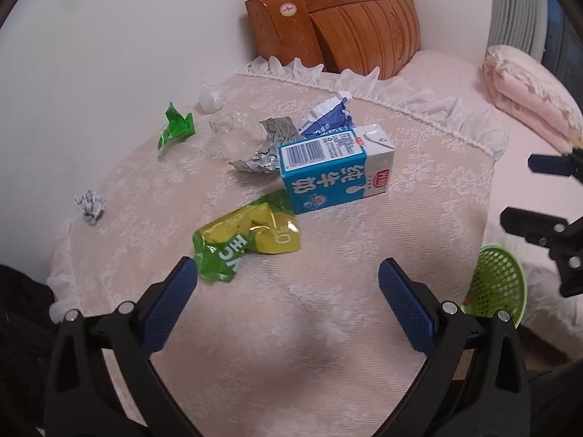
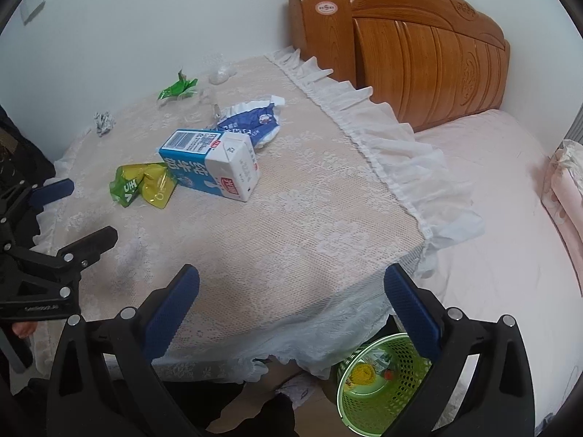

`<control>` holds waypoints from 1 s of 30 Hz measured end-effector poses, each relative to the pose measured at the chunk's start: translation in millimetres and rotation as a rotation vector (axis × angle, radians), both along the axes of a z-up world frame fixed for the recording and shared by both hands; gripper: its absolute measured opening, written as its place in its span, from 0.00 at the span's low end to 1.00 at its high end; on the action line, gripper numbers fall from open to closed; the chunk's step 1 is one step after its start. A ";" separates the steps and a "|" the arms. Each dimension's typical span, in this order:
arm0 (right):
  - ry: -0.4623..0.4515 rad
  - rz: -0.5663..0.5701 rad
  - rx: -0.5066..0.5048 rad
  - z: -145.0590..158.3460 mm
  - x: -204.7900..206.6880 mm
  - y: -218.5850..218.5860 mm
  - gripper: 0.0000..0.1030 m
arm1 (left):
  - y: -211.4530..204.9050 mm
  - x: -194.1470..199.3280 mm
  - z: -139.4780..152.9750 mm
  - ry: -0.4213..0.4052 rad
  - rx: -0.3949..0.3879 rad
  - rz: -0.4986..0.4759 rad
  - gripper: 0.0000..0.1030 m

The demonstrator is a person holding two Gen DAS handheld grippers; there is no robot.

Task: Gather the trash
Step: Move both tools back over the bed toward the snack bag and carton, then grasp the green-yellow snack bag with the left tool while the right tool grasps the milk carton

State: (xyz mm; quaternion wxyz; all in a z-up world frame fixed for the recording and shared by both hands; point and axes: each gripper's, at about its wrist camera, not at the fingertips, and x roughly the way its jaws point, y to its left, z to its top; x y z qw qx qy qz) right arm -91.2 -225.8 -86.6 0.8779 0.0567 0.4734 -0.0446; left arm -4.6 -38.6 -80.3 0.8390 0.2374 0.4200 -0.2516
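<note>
The trash lies scattered on a table draped in a cream lace cloth with a white ruffled edge (image 2: 328, 196). At the middle sits a blue-and-white rectangular milk carton (image 1: 335, 171) on its side, its barcode panel facing up, and touching its near corner is a crumpled green-and-yellow foil snack bag (image 1: 247, 238). Just behind the carton lie a crushed silver foil wrapper (image 1: 267, 145) and a flattened blue-and-white plastic pouch (image 2: 251, 122). Farther back, near the white wall, are a twisted green foil wrapper (image 1: 176, 127), some clear crinkled plastic (image 1: 215, 103), and, well apart toward the table's left edge, a small ball of grey crumpled paper (image 1: 89, 205). A round lime-green plastic mesh basket (image 2: 379, 382) stands on the floor below the table's near corner, with a few scraps, 1 of them yellow, in its bottom. The left gripper (image 1: 288, 280) hovers above the cloth just short of the snack bag, its 2 blue-padded fingers spread wide with nothing between them. The right gripper (image 2: 291, 284) hangs over the table's near edge, above the basket, its fingers likewise wide apart and empty. Beyond the table stand a carved orange-brown wooden headboard (image 2: 419, 47) and a bed covered in pale pink (image 2: 492, 200), with folded pink bedding (image 1: 524, 98) on it.
</note>
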 end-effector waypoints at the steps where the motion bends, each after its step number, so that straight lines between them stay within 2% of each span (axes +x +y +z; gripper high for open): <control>1: -0.003 0.011 0.002 1.8 1.6 2.1 0.98 | 3.0 9.1 -3.3 0.002 0.014 -0.031 0.92; 10: 0.039 0.006 -0.040 5.6 14.7 11.9 0.98 | 3.1 80.5 -40.0 0.121 0.102 -0.320 0.92; 13: 0.063 0.013 -0.043 2.9 20.5 15.2 0.98 | -0.6 91.6 -53.4 0.143 0.127 -0.399 0.92; 16: 0.080 0.076 -0.070 3.1 32.8 22.9 0.98 | -2.7 97.7 -67.0 0.163 0.147 -0.451 0.92; 18: 0.094 0.156 -0.133 6.5 46.1 31.7 0.98 | -2.5 98.7 -73.8 0.174 0.147 -0.465 0.85; 19: 0.097 0.188 -0.162 7.2 51.5 35.6 0.98 | -0.9 99.3 -73.4 0.180 0.121 -0.471 0.83; 22: 0.104 0.314 -0.265 11.2 72.1 48.1 0.98 | 4.1 103.6 -72.9 0.223 0.064 -0.463 0.70; 27: 0.131 0.502 -0.311 9.0 112.7 58.3 0.98 | 13.7 105.5 -67.6 0.240 -0.004 -0.423 0.49; 30: 0.168 0.605 -0.384 -2.6 137.8 68.5 0.98 | 20.0 107.7 -63.5 0.256 -0.061 -0.356 0.40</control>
